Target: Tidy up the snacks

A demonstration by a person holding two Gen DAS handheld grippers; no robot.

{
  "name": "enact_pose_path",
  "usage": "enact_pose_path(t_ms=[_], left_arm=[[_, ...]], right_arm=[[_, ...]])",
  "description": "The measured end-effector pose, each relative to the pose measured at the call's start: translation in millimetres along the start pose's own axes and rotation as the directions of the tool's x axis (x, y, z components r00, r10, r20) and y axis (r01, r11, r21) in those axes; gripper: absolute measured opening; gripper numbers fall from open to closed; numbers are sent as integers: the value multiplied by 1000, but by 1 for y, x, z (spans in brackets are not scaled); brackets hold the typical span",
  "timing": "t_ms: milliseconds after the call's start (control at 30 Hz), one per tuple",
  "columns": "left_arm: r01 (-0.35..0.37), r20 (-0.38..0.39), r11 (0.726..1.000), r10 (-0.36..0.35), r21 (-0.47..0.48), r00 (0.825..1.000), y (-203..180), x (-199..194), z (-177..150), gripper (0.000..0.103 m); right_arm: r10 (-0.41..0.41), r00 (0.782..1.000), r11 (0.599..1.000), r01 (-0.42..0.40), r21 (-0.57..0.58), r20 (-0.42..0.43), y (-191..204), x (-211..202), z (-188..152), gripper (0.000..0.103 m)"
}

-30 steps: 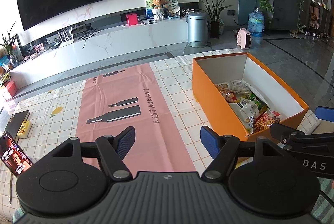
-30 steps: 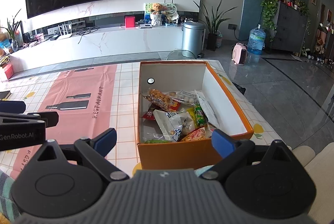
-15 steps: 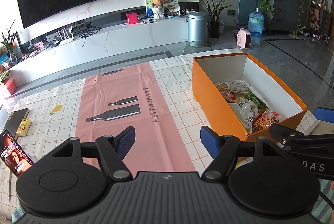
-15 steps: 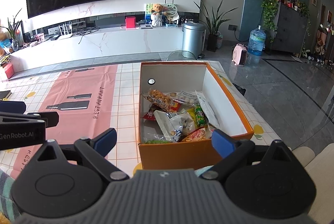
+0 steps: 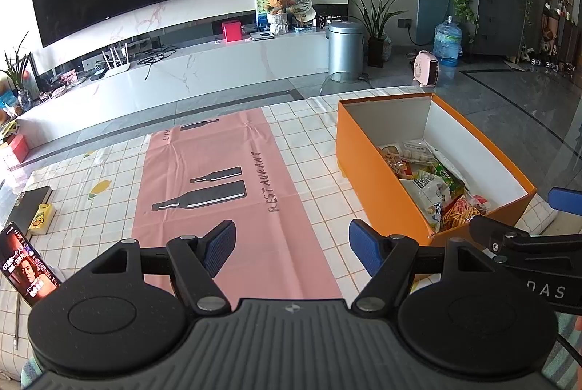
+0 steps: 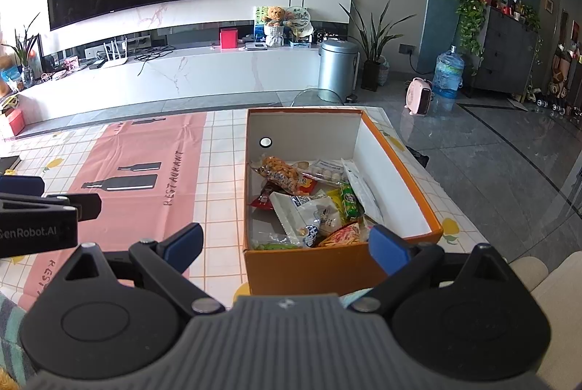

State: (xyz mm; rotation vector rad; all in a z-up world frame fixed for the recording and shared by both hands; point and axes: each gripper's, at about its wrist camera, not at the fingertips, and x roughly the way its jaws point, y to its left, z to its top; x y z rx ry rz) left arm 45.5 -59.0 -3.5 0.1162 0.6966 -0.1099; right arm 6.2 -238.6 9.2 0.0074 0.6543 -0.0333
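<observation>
An orange box (image 6: 327, 266) with white inner walls sits on the tablecloth and holds several snack packets (image 6: 313, 197). In the left wrist view the same orange box (image 5: 367, 164) lies to the right, its snack packets (image 5: 433, 186) piled at the near end. My left gripper (image 5: 291, 244) hovers open above the pink mat (image 5: 225, 179) with nothing between its blue pads. My right gripper (image 6: 283, 244) stands open just short of the box's near wall, also empty. Each gripper's side shows at the edge of the other's view.
A checked tablecloth (image 5: 313, 135) covers the table. At its left edge lie a phone (image 5: 25, 266) with a lit screen, a small yellow box (image 5: 40, 219) and a dark book (image 5: 31, 201). Beyond are a TV wall, a white console, a metal bin (image 6: 336, 70) and a grey floor.
</observation>
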Motion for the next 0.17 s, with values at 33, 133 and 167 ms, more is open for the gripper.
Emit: enact_pose_path(t_ms=[33, 133, 167], left_arm=[[1, 1, 1000, -1, 1, 1000, 0, 0, 0, 84], [4, 4, 1000, -4, -3, 1000, 1, -2, 0, 84], [5, 4, 1000, -5, -4, 1000, 1, -2, 0, 84]], right_arm=[[0, 1000, 1000, 0, -1, 0, 0, 0, 0, 94], [0, 1000, 1000, 0, -2, 1, 1, -1, 0, 95], [0, 1000, 1000, 0, -3, 1, 1, -1, 1, 94]])
